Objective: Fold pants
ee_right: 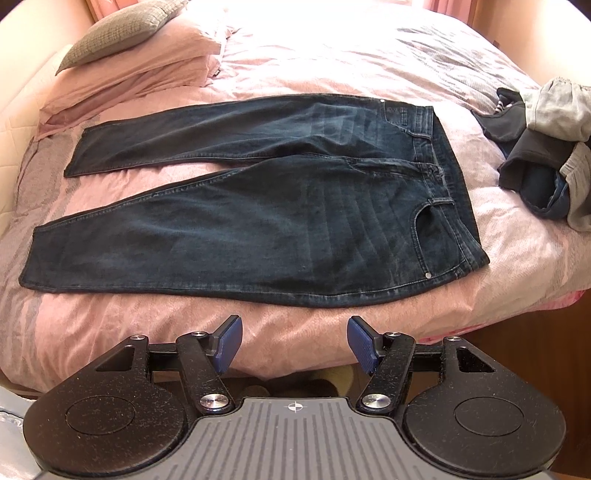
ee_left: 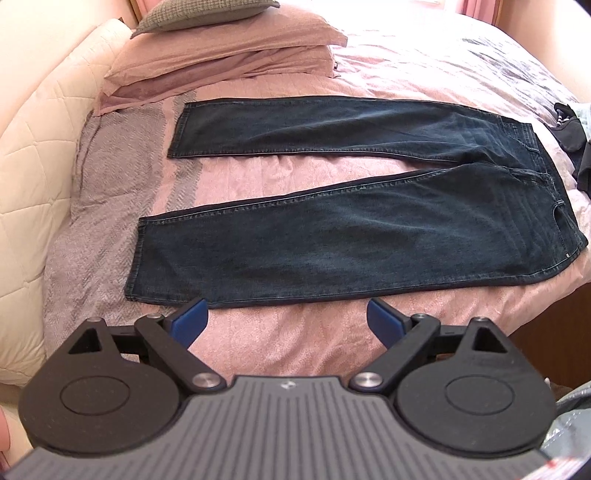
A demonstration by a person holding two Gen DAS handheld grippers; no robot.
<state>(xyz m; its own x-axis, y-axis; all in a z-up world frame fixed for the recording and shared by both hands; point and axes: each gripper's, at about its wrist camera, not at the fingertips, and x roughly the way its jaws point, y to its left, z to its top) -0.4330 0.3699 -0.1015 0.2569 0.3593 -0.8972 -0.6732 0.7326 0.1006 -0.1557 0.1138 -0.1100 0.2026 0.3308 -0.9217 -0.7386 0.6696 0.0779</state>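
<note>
Dark denim pants [ee_right: 258, 206] flat, unfolded, legs splayed on pink bedspread [ee_right: 332, 66]

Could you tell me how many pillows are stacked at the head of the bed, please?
3: a grey pillow on top, and two pink pillows stacked beneath it; more may be hidden.

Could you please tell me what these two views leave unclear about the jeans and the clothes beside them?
- Jeans: underside hidden in both views, flat against the bedspread.
- Pile of clothes: cut by the right edge in both views; garments overlap, count unclear.
- Far bedspread: washed out by window glare.
- Waistband label: too small to read.
</note>
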